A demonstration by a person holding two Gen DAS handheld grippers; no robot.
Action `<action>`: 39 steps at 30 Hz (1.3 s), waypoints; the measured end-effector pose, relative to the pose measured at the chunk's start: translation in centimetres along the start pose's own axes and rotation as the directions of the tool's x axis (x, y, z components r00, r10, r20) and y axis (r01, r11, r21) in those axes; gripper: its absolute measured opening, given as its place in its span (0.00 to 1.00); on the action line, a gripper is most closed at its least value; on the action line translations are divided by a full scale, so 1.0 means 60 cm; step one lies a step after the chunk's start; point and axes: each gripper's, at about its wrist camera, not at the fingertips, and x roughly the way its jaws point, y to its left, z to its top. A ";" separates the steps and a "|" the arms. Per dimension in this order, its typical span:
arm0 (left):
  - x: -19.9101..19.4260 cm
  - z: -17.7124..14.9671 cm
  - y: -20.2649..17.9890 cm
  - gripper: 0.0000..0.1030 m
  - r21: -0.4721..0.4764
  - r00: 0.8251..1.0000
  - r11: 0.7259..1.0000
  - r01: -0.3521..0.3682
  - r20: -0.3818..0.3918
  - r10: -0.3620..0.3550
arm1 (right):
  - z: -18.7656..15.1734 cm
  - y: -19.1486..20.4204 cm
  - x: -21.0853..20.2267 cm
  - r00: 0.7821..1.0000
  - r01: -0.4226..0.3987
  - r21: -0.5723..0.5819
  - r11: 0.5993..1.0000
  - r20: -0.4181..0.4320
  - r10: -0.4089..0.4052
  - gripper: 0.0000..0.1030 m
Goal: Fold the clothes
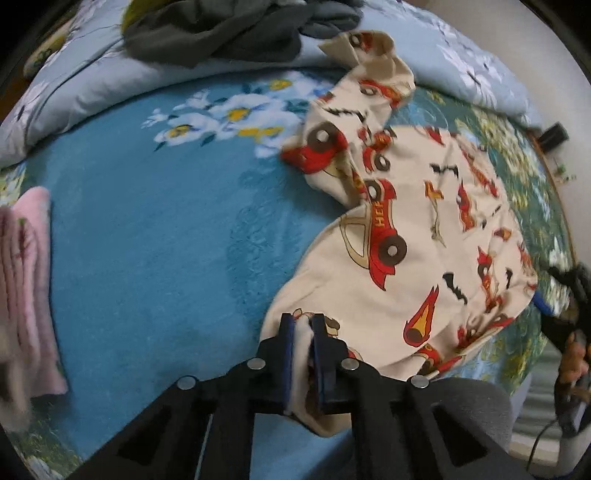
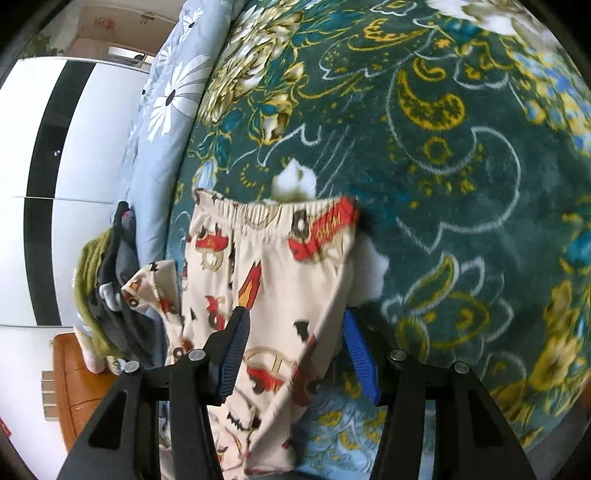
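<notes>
- Printed pants (image 1: 417,236) spread over right half of left wrist view, on blue blanket (image 1: 147,240); soft, light, floppy, likely to sag and crease when lifted
- Elastic waistband (image 2: 273,212) at centre of right wrist view: firmer hem, probably best hold
- Left gripper (image 1: 303,325), lower centre, clamped on cloth edge
- Right gripper (image 2: 295,332) fingers apart, straddling fabric, not pinching

Bed with plush blanket (image 1: 155,229), blue centre with white flowers, dark green floral border. Lying on it: cream car-print pants (image 1: 424,240), right; folded pink garment (image 1: 29,288), left edge; rolled pale-blue floral quilt (image 1: 92,81), far side, bearing a grey clothes heap (image 1: 221,33).
</notes>
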 end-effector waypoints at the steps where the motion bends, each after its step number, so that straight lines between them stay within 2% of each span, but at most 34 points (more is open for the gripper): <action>1: -0.009 -0.002 0.006 0.09 -0.019 1.000 1.000 0.000 0.016 0.001 | -0.006 0.001 -0.004 1.000 0.003 -0.003 1.000 -0.006 -0.003 0.53; 3: -0.032 -0.003 0.019 0.09 -0.061 0.998 0.998 0.007 0.059 -0.004 | -0.013 -0.003 -0.017 1.000 0.026 -0.020 0.999 -0.012 -0.026 0.53; 7: -0.111 -0.011 0.062 0.09 -0.166 0.977 0.984 0.066 0.213 -0.030 | -0.021 -0.016 -0.048 1.000 0.018 -0.042 0.999 -0.007 -0.018 0.53; 9: -0.123 -0.024 0.092 0.09 -0.221 0.972 0.972 0.079 0.235 -0.026 | -0.022 -0.015 -0.055 1.000 0.022 -0.067 0.998 -0.007 -0.022 0.53; 12: -0.106 -0.051 0.130 0.09 -0.271 0.978 0.958 0.094 0.205 -0.038 | -0.017 -0.013 -0.048 0.999 0.037 -0.081 0.996 -0.027 -0.039 0.53; 17: -0.076 -0.079 0.153 0.09 -0.342 0.987 0.933 0.112 0.146 -0.065 | 0.004 0.001 -0.022 0.996 0.064 -0.102 0.993 -0.050 -0.069 0.53; 22: -0.102 -0.049 0.129 0.09 -0.295 0.980 0.948 0.122 0.188 -0.068 | 0.031 0.020 0.013 0.993 0.100 -0.104 0.990 -0.059 -0.106 0.52; 24: -0.113 -0.030 0.120 0.09 -0.277 0.977 0.952 0.131 0.199 -0.077 | 0.037 0.026 0.021 0.992 0.106 -0.104 0.989 -0.056 -0.112 0.43; 25: -0.116 -0.021 0.114 0.09 -0.271 0.977 0.954 0.131 0.198 -0.078 | 0.039 0.031 0.029 0.991 0.113 -0.112 0.987 -0.063 -0.121 0.28; 26: -0.118 -0.014 0.110 0.09 -0.265 0.977 0.955 0.132 0.199 -0.080 | 0.039 0.035 0.035 0.988 0.131 -0.121 0.984 -0.071 -0.141 0.08; 27: -0.120 -0.008 0.107 0.09 -0.266 0.976 0.955 0.130 0.202 -0.077 | 0.039 0.038 0.041 0.983 0.153 -0.134 0.979 -0.078 -0.164 0.03; 29: -0.132 0.002 0.103 0.09 -0.267 0.972 0.955 0.132 0.225 -0.071 | 0.039 0.054 0.041 0.983 0.154 -0.176 0.972 -0.069 -0.168 0.01; 31: -0.154 0.008 0.091 0.09 -0.242 0.961 0.958 0.152 0.264 -0.086 | 0.051 0.081 0.000 0.998 0.061 -0.201 0.978 -0.014 -0.066 0.01; 32: -0.167 0.015 0.079 0.10 -0.205 0.954 0.963 0.176 0.278 -0.116 | 0.057 0.094 -0.021 1.000 0.014 -0.214 0.977 0.015 -0.011 0.01; 34: -0.168 0.025 0.059 0.13 -0.163 0.950 0.965 0.205 0.269 -0.156 | 0.076 0.111 -0.100 0.983 -0.119 -0.215 0.969 0.114 0.146 0.01; 36: -0.163 0.035 0.040 0.22 -0.126 0.946 0.962 0.242 0.249 -0.206 | 0.087 0.108 -0.151 0.966 -0.106 -0.242 0.964 0.205 0.158 0.01; 37: -0.154 0.034 0.037 0.33 -0.128 0.946 0.958 0.255 0.241 -0.219 | 0.092 0.105 -0.175 0.955 -0.095 -0.255 0.962 0.250 0.160 0.01; 38: -0.144 0.034 0.035 0.44 -0.132 0.945 0.955 0.267 0.232 -0.232 | 0.098 0.090 -0.182 0.953 -0.032 -0.247 0.968 0.285 0.104 0.01; 39: -0.129 0.031 0.039 0.46 -0.150 0.947 0.950 0.275 0.212 -0.240 | 0.107 0.059 -0.174 0.959 0.031 -0.202 0.979 0.282 0.028 0.01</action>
